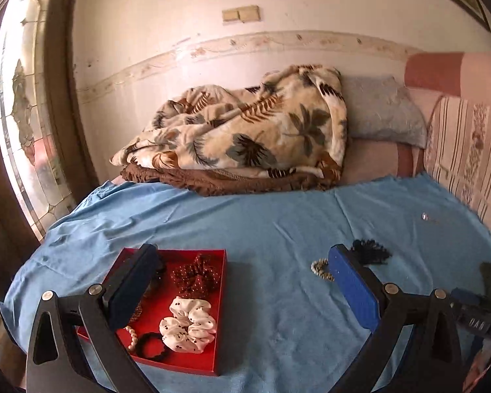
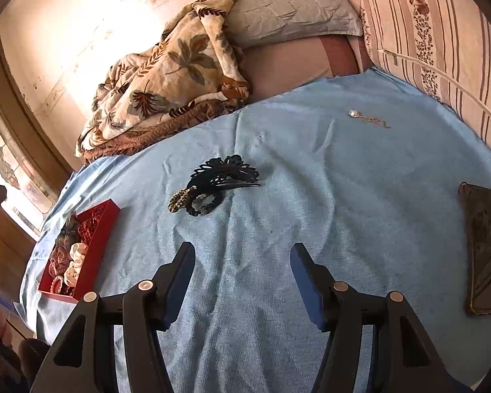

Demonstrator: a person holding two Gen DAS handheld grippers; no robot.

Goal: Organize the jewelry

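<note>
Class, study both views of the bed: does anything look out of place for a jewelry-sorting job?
Yes. The red box already holds scrunchies, but a black hair comb and beaded bracelets lie piled on the blue sheet. A pendant necklace sits alone near the striped cushion.

Left hand-held gripper (image 1: 245, 268) spread wide; right hand-held gripper (image 2: 242, 255) likewise.

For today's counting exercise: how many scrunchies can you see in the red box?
2: a dark red dotted scrunchie at the far end of the red box, a white dotted scrunchie nearer. The hand-held gripper may hide others.
</note>
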